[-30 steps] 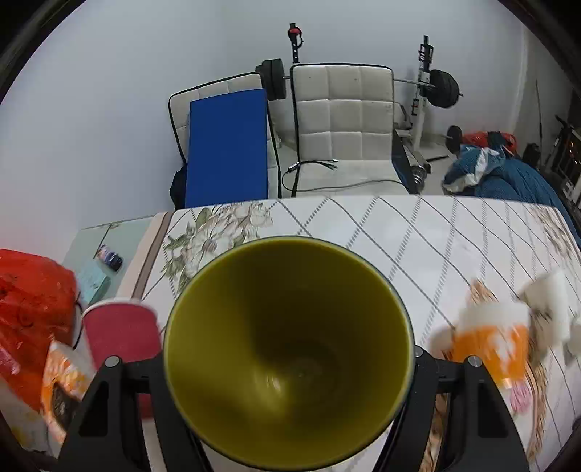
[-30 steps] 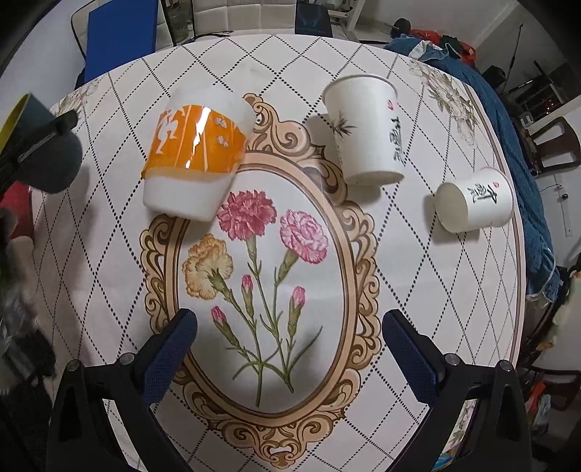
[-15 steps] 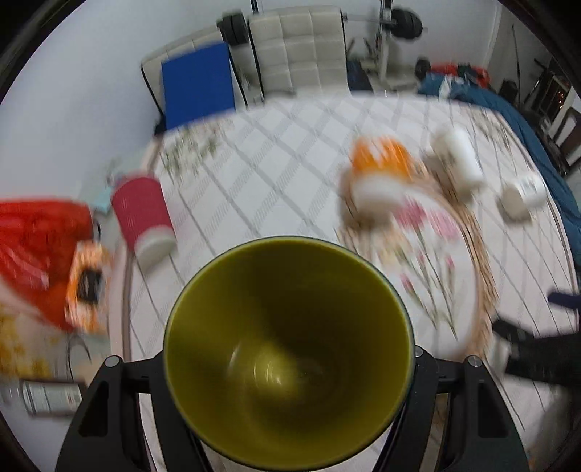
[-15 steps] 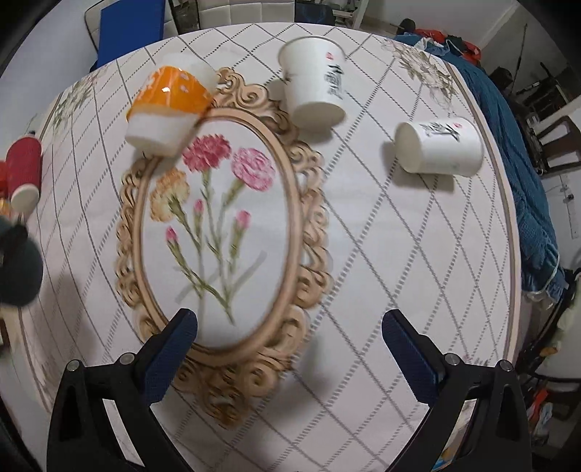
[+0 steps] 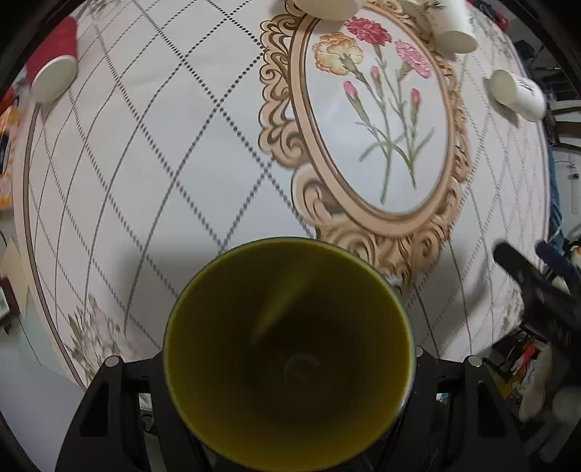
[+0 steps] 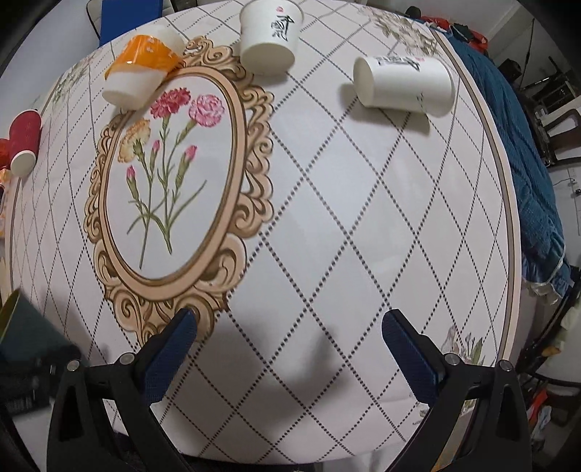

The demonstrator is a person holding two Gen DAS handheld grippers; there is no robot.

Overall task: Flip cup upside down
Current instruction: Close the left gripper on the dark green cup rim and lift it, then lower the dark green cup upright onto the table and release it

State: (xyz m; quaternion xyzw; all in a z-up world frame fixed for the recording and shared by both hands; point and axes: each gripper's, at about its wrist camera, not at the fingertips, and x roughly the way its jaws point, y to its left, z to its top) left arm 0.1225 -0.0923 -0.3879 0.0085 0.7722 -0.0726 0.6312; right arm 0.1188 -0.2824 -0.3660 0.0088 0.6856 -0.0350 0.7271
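Tipped forward since a second ago, when its camera faced the far wall and chairs, the left claw (image 5: pixel 288 366) now looks down on the surface (image 5: pixel 152 152), clamped on the olive-green cup (image 5: pixel 288 348), whose open mouth faces the tablecloth near the lower scrollwork of the printed oval flower frame (image 5: pixel 377 218). The cup's shadow falls on the cloth just left of that scrollwork, and the rim appears not yet to touch down. Beyond the frame's far end lie an orange-and-white cup (image 6: pixel 139 78) and a white paper cup (image 6: pixel 270 34); a second white cup (image 6: pixel 403 85) lies on its side well right of the frame, and a red cup (image 6: pixel 23 143) well left of it. The right claw (image 6: pixel 288 348) hangs empty, fingers wide apart, off the frame's lower right. Judging from this, the flip is nearly done: the wrist should finish turning until the rim is level, lower it straight onto bare cloth clear of the frame's cups, and release only once the rim sits flat.
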